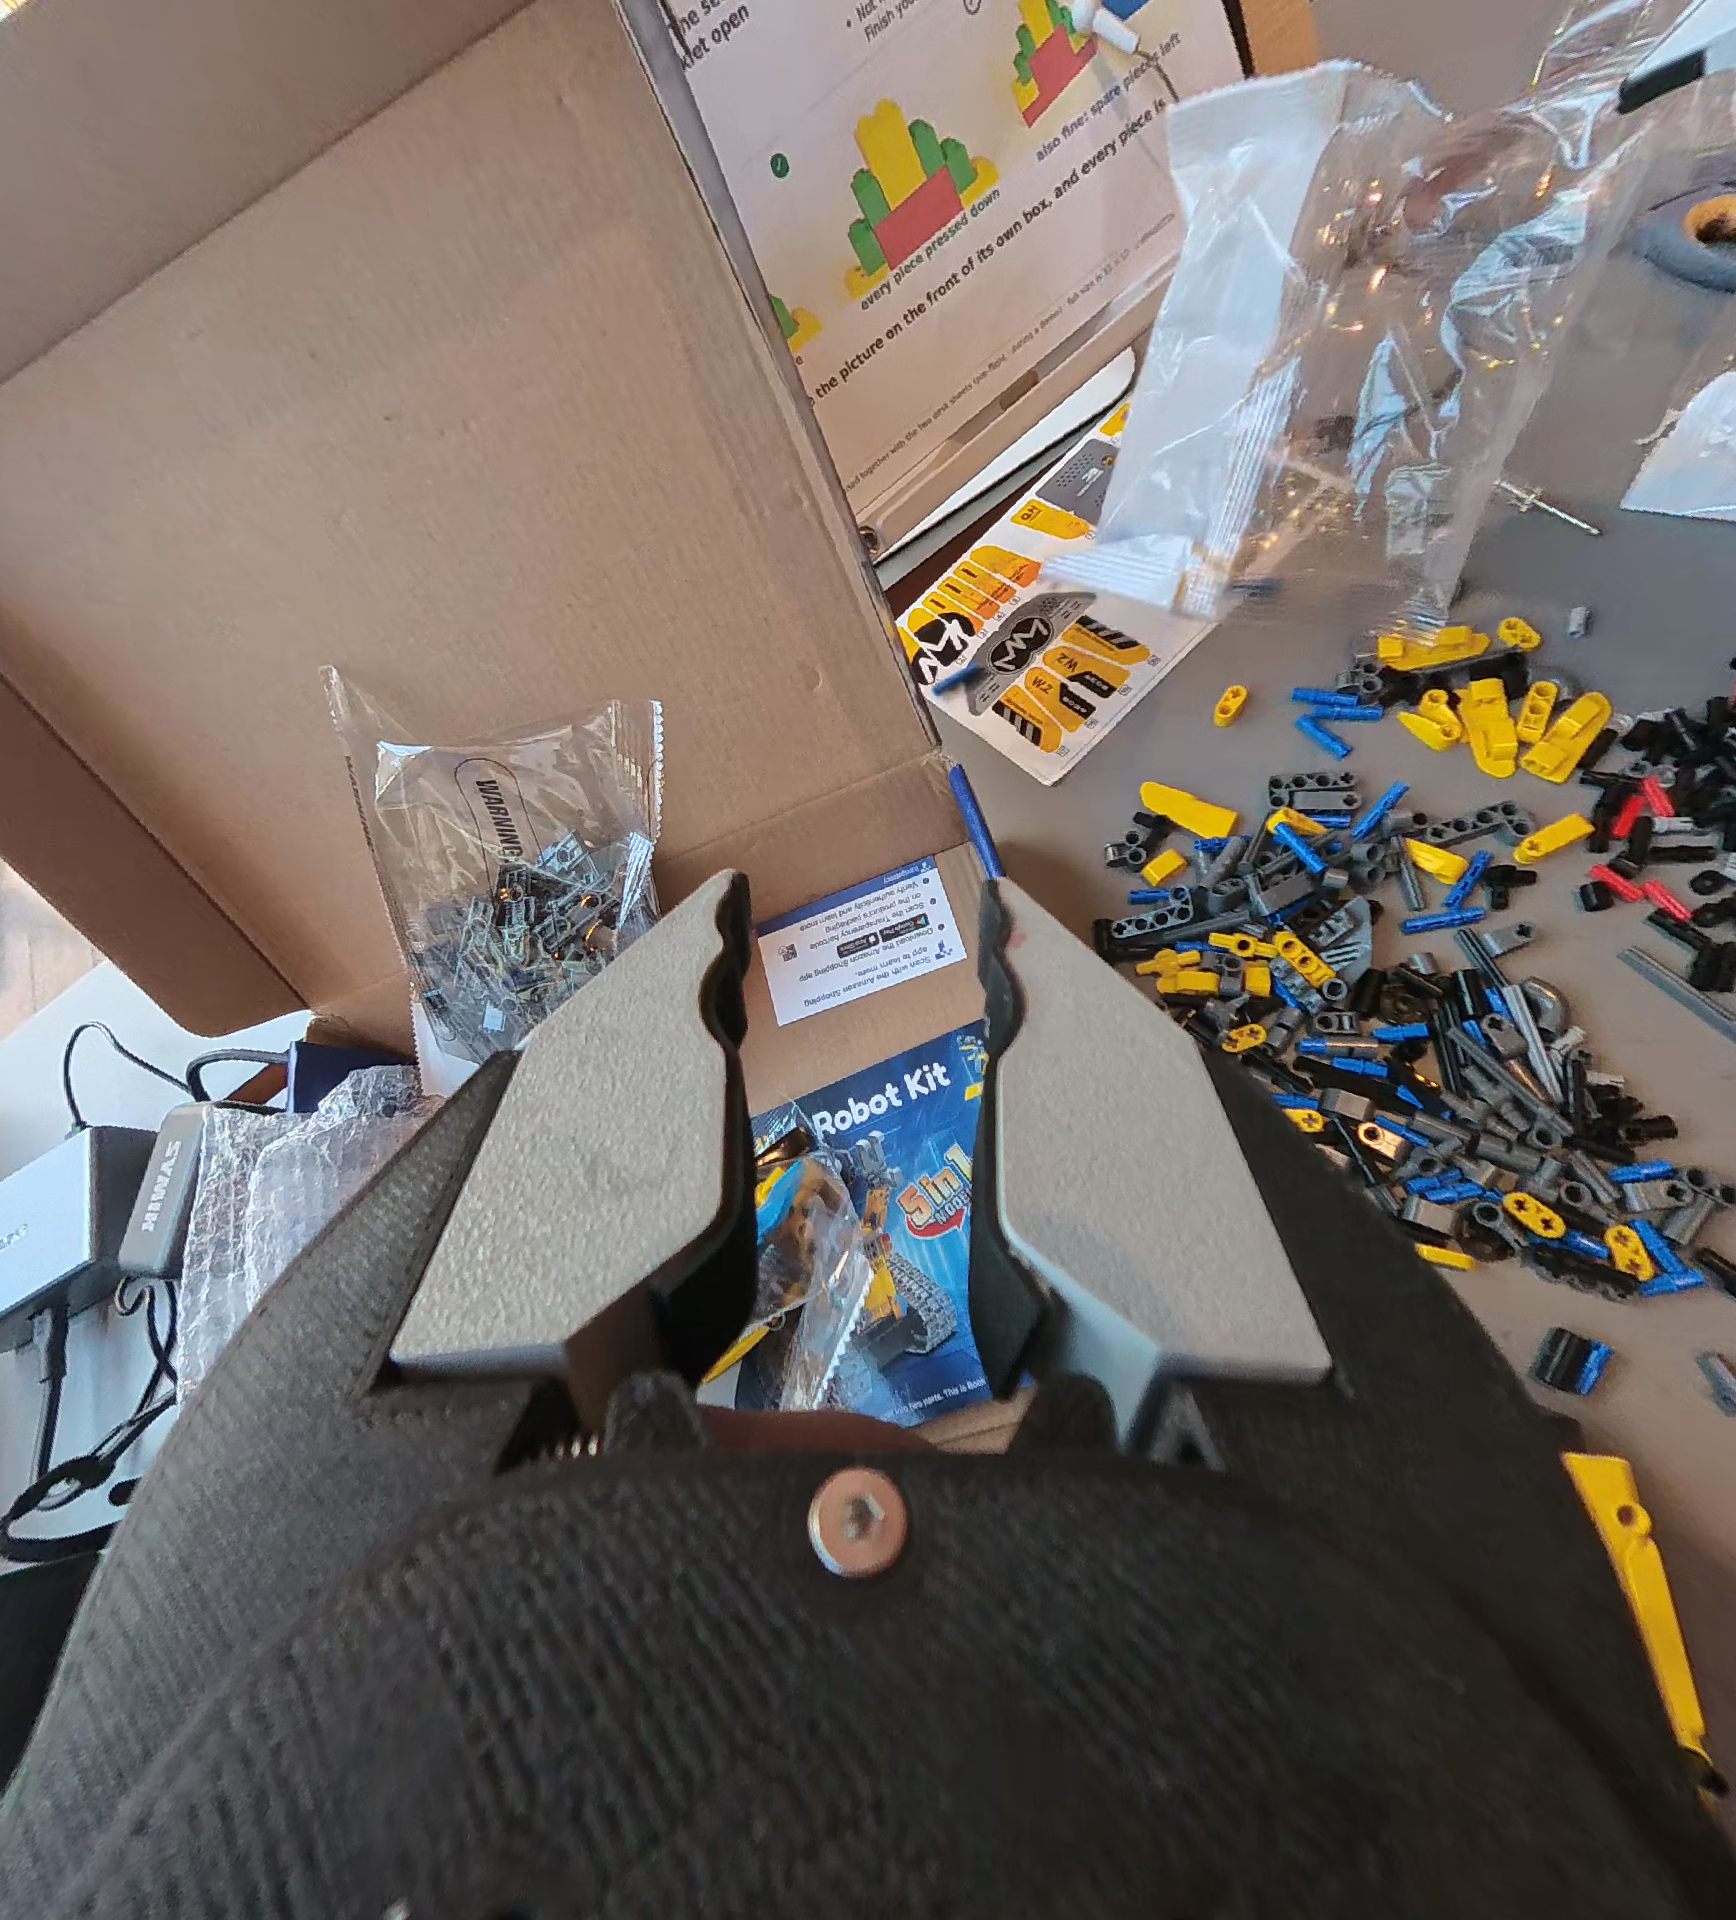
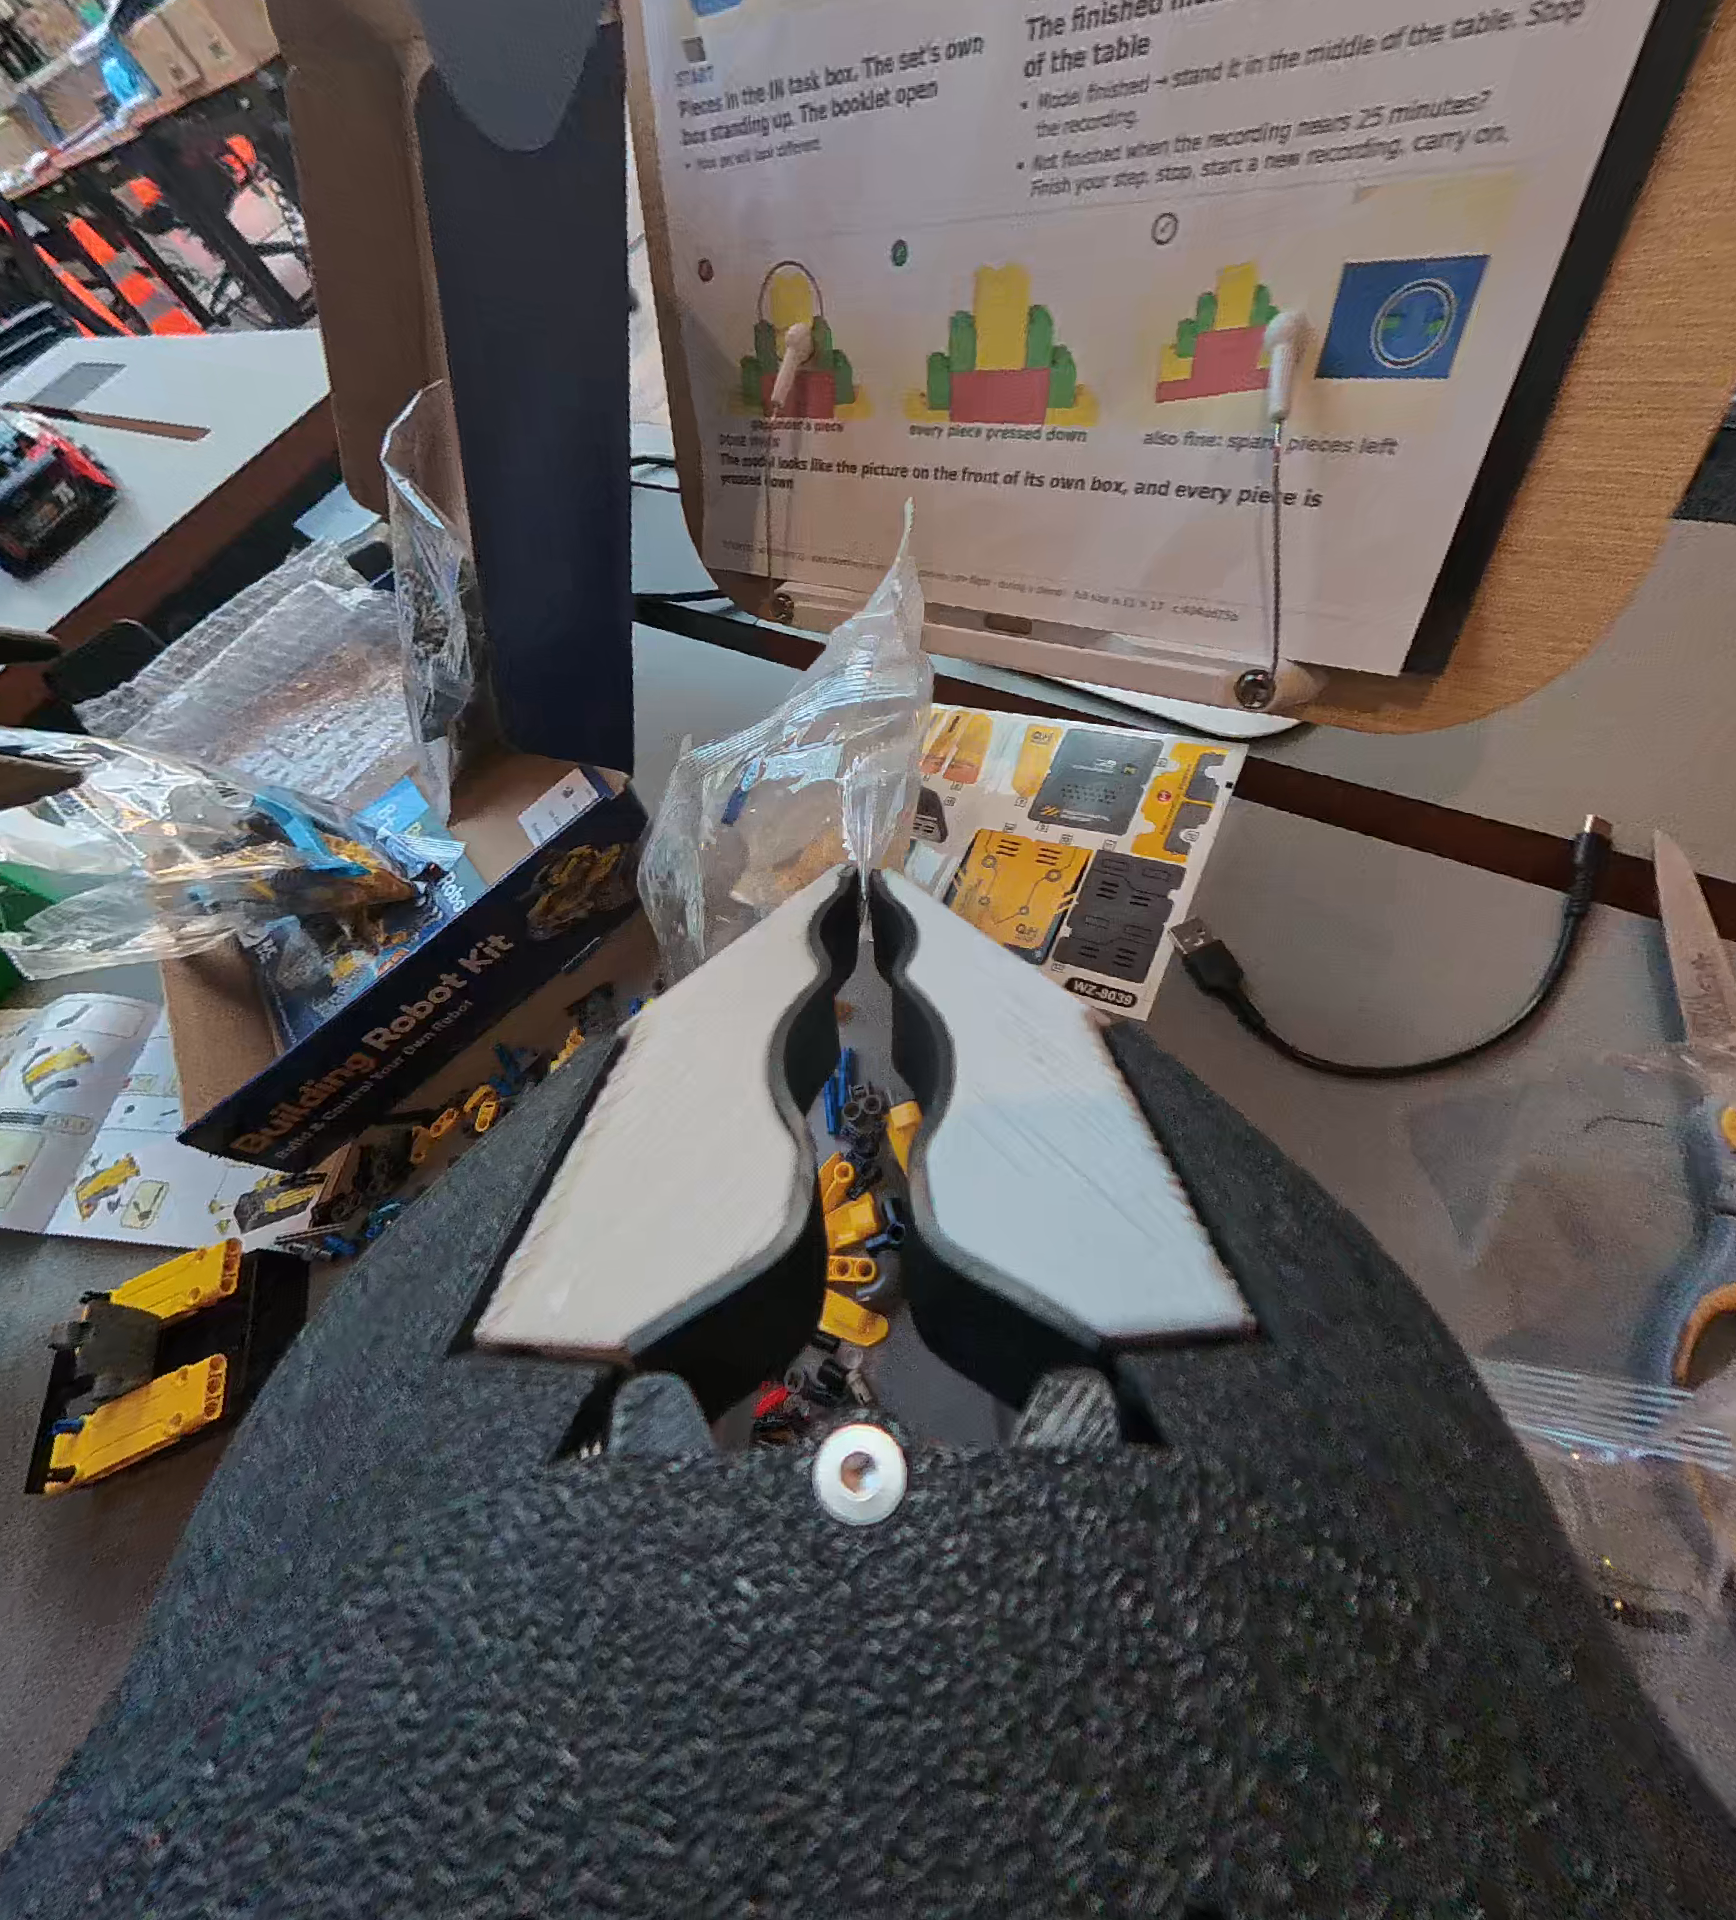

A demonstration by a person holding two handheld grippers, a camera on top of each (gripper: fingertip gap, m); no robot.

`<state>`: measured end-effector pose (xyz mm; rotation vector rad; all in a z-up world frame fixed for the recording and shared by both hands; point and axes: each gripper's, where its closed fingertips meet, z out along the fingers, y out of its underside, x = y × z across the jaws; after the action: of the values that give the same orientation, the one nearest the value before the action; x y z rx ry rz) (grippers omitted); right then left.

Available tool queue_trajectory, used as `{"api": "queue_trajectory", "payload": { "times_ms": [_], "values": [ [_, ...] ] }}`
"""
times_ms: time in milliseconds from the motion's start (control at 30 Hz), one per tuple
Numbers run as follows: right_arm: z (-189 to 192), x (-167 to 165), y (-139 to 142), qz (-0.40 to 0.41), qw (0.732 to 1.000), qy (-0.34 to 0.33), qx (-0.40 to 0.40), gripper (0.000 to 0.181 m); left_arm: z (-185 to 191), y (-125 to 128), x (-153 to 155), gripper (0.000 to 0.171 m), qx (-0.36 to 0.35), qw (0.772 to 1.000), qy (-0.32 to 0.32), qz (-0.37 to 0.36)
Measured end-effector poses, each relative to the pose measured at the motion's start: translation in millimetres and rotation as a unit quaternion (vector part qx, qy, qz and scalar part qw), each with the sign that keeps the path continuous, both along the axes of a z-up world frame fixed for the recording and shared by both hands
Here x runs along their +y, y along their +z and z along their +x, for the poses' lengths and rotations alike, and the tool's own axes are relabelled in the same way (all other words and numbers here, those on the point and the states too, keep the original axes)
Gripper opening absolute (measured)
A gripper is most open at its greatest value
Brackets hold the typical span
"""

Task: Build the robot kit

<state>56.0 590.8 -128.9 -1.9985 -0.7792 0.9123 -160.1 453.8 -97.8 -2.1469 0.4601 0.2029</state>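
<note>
**Right gripper pinching an emptied plastic bag above the loose bricks**

We see the right gripper (image 2: 866, 883) closed to a sliver at its tips, nipping the edge of a clear plastic bag (image 2: 791, 748) held upright over a pile of yellow, blue and black building pieces (image 2: 859, 1216) on the grey table (image 2: 1363, 966). Just behind the bag lies a sticker sheet (image 2: 1082, 831).

Our left gripper (image 1: 859, 914) hangs with its fingers parted and nothing between them, over an open cardboard box (image 1: 376, 468). In the box a sealed bag of grey parts (image 1: 521, 883) leans on the flap, beside the blue kit box (image 1: 885, 1195). Right of the box, loose pieces (image 1: 1466, 1039) are scattered.
</note>
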Motion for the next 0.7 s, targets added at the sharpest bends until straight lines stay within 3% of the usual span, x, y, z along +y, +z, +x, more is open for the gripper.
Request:
{"api": "queue_trajectory", "payload": {
  "times_ms": [167, 333, 600, 700],
  "values": [
    [13.0, 14.2, -15.1, -0.006, 0.999, -0.041, -0.03, 0.001, -0.1, -0.9, 0.1, 0.041, 0.001, 1.0, 0.0, -0.001],
    [29.9, 29.7, -12.5, 0.024, 0.994, -0.093, -0.043, 0.001, -1.0, 0.2, 0.0, 0.041, -0.001, 1.0, 0.001, 0.0],
    [51.1, 43.1, -71.1, -0.037, 0.982, -0.118, -0.14, 0.007, -1.7, -1.0, -0.4, 0.041, 0.001, 1.0, 0.001, -0.003],
    [63.4, 53.4, -68.9, 0.0, 0.974, -0.153, -0.169, 0.004, -3.4, 1.2, -0.3, 0.041, -0.004, 1.0, 0.003, 0.001]
  ]
}}
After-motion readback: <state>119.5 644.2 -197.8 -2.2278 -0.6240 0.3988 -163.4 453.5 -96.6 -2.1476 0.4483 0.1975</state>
